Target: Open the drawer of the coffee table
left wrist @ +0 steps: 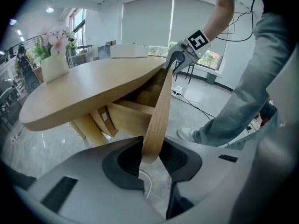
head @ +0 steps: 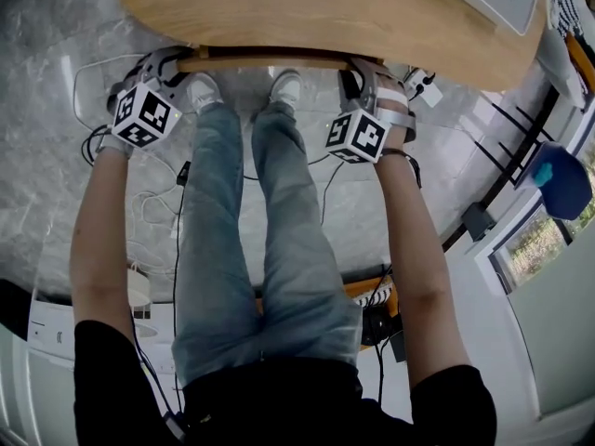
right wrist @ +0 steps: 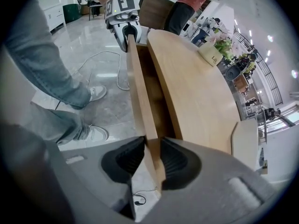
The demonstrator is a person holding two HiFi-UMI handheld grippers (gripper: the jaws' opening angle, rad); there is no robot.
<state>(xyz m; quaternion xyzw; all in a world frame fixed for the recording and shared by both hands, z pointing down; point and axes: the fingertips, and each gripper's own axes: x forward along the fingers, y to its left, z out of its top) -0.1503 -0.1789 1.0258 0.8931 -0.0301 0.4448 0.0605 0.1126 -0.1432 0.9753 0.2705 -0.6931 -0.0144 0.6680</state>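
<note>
Drawer front (right wrist: 138, 87), 1 end pinched in left gripper (left wrist: 150, 157) jaws, other end in right gripper (right wrist: 152, 158) jaws

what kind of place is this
Probably an open-plan office lounge or showroom: a wooden coffee table on a polished marble-look floor, tall windows with roller blinds, and potted flowers.

In the head view the oval light-wood coffee table top (head: 307, 7) runs off the upper edge and hides all but the thin wooden front of the drawer (head: 270, 62).
</note>
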